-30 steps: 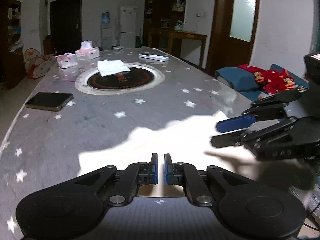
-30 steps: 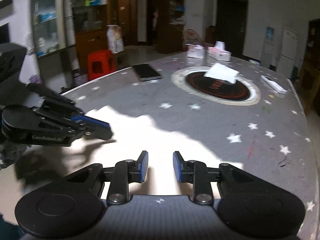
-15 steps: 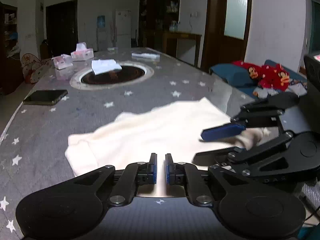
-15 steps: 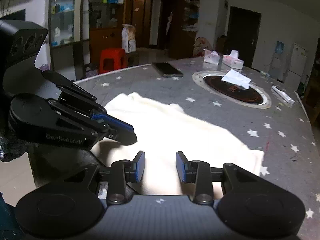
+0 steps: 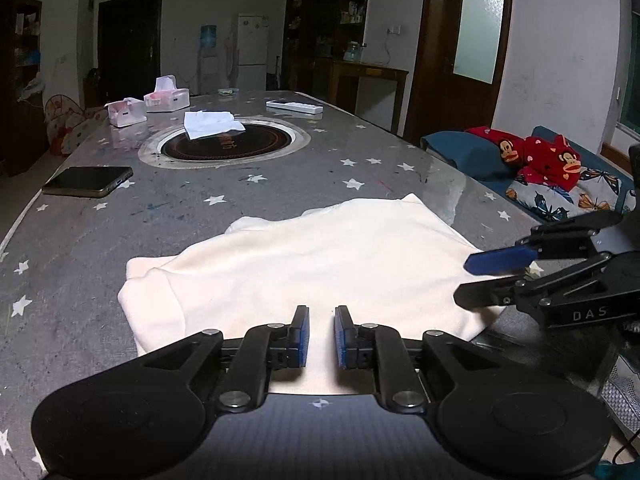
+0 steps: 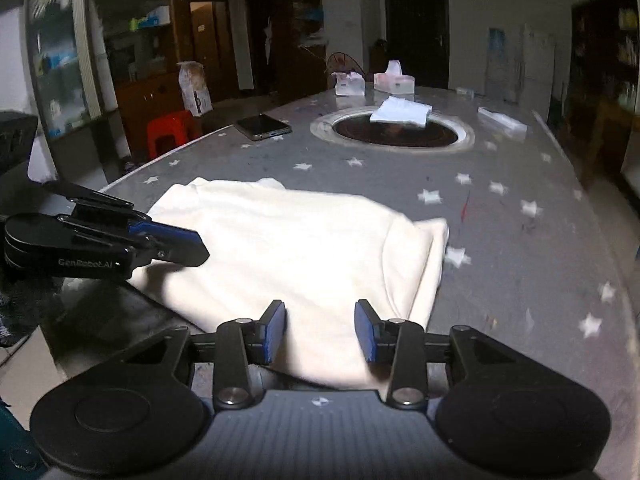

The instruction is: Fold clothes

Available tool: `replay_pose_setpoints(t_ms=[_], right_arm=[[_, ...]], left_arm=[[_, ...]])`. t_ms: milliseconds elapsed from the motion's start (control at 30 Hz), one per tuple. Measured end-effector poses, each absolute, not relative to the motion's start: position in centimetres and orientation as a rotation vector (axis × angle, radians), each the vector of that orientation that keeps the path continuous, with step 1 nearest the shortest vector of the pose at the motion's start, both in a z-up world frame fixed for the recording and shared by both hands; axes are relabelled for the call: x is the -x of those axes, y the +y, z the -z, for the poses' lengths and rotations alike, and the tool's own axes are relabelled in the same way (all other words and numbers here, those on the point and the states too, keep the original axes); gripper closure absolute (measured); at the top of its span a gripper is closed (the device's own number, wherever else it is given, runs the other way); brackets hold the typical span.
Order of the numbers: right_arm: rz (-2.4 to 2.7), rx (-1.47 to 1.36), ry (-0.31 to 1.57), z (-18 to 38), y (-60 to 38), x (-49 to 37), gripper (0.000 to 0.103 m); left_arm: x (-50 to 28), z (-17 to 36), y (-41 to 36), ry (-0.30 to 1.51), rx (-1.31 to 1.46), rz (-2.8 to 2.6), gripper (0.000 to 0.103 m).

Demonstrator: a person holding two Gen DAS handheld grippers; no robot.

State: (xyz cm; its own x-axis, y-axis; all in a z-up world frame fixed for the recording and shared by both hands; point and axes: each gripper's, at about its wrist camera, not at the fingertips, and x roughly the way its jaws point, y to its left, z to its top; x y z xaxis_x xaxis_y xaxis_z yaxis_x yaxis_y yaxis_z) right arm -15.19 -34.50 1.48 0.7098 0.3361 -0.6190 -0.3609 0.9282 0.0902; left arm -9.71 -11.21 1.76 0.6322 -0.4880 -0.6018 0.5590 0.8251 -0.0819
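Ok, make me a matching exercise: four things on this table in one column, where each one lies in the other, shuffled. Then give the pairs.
Things:
1. cream garment
2. phone
3. white cloth
4. remote

Places:
A. on the rim of the round dark inset
B. far side of the table, beyond the inset
C. near edge, in front of both grippers
D. by the table's left edge, seen from the left wrist

Pairs: 1-C, 2-D, 3-A, 4-B

A cream garment (image 5: 320, 256) lies on a grey table (image 5: 260, 188) patterned with white stars.
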Motion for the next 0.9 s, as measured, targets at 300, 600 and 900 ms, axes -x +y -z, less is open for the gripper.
replay_pose_setpoints(t_ms=[300,600,900], right_arm=[[-0.383,0.044,0.644,-2.2,-34.1,13.2,0.065],[-0.391,0.041,0.674,-1.6,-34.4,12.1,0.065],[-0.399,0.055,0.680,-1.1,-34.2,10.2,0.065]], left_arm=[[8.5,-2.4,-9.2,0.653,-0.051,0.520,0.083],[6.1,-2.6,-5.3,0.684,0.064,0.436,0.074],[4.1,-1.9,-5.4,0.652,-0.065,0.317,0.076]])
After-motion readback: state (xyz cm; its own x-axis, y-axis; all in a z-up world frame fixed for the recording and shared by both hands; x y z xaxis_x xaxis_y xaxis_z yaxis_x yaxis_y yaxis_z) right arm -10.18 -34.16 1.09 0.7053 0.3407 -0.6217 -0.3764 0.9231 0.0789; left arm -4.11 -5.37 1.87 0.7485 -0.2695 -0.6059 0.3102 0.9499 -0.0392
